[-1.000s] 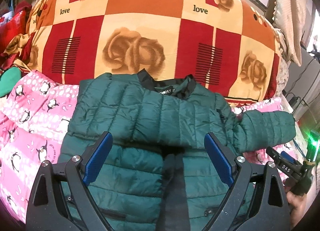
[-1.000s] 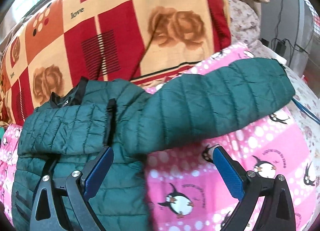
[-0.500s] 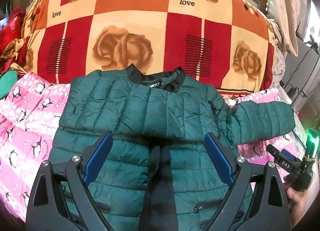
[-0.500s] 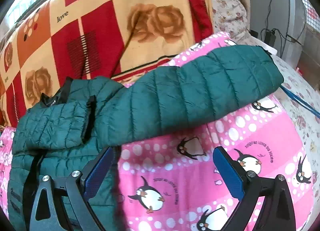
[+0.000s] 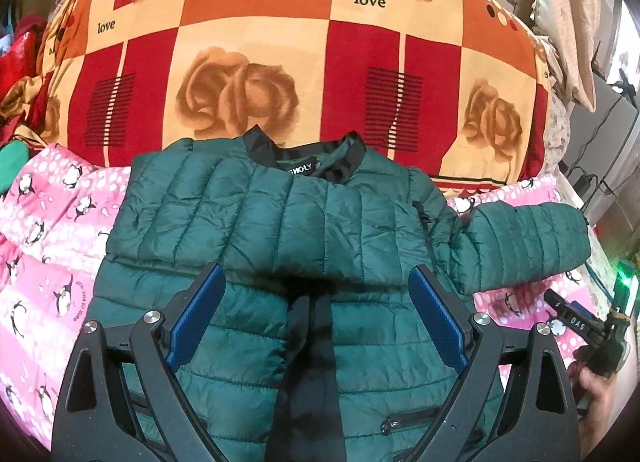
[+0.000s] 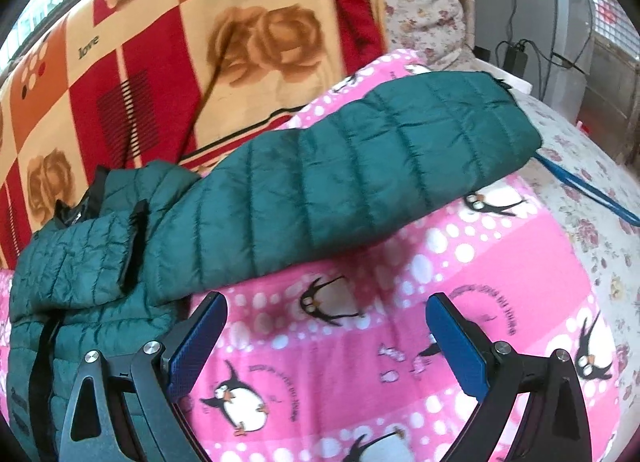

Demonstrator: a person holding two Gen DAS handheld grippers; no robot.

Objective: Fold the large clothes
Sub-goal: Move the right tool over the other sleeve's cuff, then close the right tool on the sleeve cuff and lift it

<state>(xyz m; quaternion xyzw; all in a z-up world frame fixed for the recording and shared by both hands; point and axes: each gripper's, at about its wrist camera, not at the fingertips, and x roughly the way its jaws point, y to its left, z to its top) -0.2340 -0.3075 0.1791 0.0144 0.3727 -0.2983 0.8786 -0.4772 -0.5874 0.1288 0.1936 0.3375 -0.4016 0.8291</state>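
Bed carried a pink penguin-print blanket (image 6: 500, 262). A green quilted jacket (image 5: 304, 230) lay flat on it, one sleeve (image 6: 360, 166) stretched out sideways. A red-orange rose-patterned quilt (image 5: 280, 62) was heaped behind, touching the collar.

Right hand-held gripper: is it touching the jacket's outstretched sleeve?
Apart. In the right wrist view the open right hand-held gripper has penguin blanket showing between its fingertips and the sleeve.
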